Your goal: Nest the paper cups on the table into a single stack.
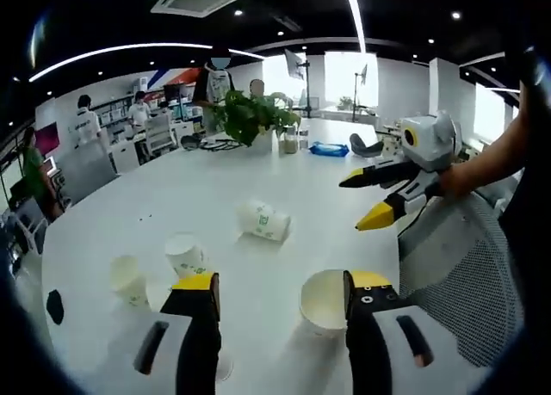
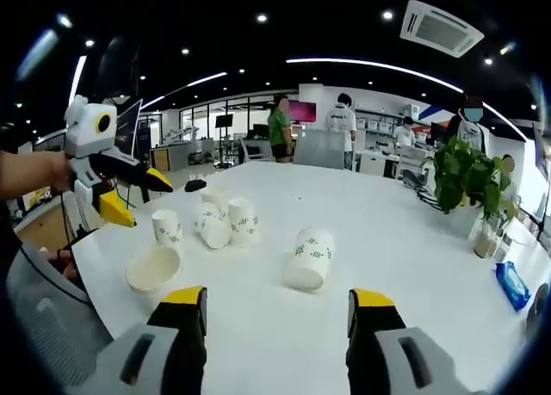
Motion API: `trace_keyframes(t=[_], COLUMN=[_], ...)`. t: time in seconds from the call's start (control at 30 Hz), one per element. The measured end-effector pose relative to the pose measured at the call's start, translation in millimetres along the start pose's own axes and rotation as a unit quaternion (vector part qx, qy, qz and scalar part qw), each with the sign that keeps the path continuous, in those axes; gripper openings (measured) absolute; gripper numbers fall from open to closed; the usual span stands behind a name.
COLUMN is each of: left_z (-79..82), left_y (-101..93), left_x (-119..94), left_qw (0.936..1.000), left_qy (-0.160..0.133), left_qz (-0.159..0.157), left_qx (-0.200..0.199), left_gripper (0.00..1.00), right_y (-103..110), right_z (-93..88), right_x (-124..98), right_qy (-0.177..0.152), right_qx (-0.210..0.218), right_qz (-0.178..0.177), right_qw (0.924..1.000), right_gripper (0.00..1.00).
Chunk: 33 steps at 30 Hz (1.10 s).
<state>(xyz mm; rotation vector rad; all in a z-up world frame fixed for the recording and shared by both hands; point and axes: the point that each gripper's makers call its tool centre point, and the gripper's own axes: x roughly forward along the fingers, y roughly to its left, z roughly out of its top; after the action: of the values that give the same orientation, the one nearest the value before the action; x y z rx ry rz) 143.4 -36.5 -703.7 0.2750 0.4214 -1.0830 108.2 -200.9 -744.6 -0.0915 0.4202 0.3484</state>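
On white table (image 2: 413, 240), green-printed white paper cups (image 2: 225, 221) lie scattered w/ some tipped; your left gripper (image 1: 280, 292) & right gripper (image 2: 277, 309) hover released, nothing grasped yet.

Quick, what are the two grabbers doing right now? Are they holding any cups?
Left gripper: open, holding nothing; a cup lies beside its right finger.
Right gripper: open, holding nothing.
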Motion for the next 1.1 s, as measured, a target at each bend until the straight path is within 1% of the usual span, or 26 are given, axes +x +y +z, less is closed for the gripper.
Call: trace_keyframes(t=[0.07, 0.13, 0.17, 0.23, 0.3, 0.4, 0.5, 0.63, 0.7, 0.73, 0.8, 0.9, 0.93, 1.1], left_z=[-1.2, -3.9, -3.8, -6.6, -8.4, -13.7, -16.6, -31.8, -38.0, -38.8, -47.4, -55.9, -61.7, -78.9], left_y=[6.0, 18.5, 20.1, 30.3, 36.4, 51.4, 60.8, 81.7, 89.1, 90.0, 96.0, 99.9, 101.5, 106.8], left_x=[-2, -5, -5, -7, -9, -11, -13, -16, -18, -18, -19, -19, -18, -15], left_qw=[1.0000, 0.9998, 0.9997, 0.9992, 0.9987, 0.9972, 0.9948, 0.9910, 0.9889, 0.9887, 0.9866, 0.9849, 0.9842, 0.9823], left_qy=[-0.002, -0.005, -0.006, -0.007, -0.007, -0.012, -0.013, -0.014, -0.013, -0.013, -0.009, -0.003, 0.004, 0.020], left_qz=[0.006, 0.021, 0.025, 0.039, 0.050, 0.071, 0.097, 0.123, 0.136, 0.137, 0.146, 0.156, 0.157, 0.165], left_qx=[-0.001, -0.004, -0.005, -0.007, -0.010, -0.021, -0.030, -0.050, -0.059, -0.060, -0.072, -0.076, -0.082, -0.087], left_gripper=[0.57, 0.59, 0.60, 0.61, 0.63, 0.68, 0.70, 0.72, 0.73, 0.73, 0.72, 0.71, 0.70, 0.68], right_y=[0, 0, 0, 0, 0, 0, 0, 0, 0, 0, 0, 1, 1, 3], right_z=[-0.1, 0.4, 0.2, 0.3, 0.7, 0.2, 0.6, 0.7, 0.7, 0.6, 0.2, 0.2, -0.3, -1.4], right_x=[0, 0, 0, -1, -1, -1, -1, 0, 0, 0, 0, 1, 1, 1], right_qy=[0.000, 0.000, 0.001, 0.001, 0.000, 0.001, 0.000, -0.001, -0.001, -0.001, -0.001, -0.001, 0.001, 0.004], right_qx=[0.000, 0.000, 0.001, 0.002, 0.003, 0.003, 0.004, 0.005, 0.006, 0.006, 0.007, 0.006, 0.006, 0.005], right_qz=[0.000, 0.000, 0.000, -0.001, -0.001, -0.002, -0.001, 0.000, 0.001, 0.001, 0.002, 0.004, 0.005, 0.008], right_qw=[1.0000, 1.0000, 1.0000, 1.0000, 1.0000, 1.0000, 1.0000, 1.0000, 1.0000, 1.0000, 1.0000, 1.0000, 1.0000, 1.0000], right_gripper=[0.66, 0.66, 0.66, 0.66, 0.66, 0.66, 0.66, 0.67, 0.67, 0.67, 0.67, 0.68, 0.68, 0.67])
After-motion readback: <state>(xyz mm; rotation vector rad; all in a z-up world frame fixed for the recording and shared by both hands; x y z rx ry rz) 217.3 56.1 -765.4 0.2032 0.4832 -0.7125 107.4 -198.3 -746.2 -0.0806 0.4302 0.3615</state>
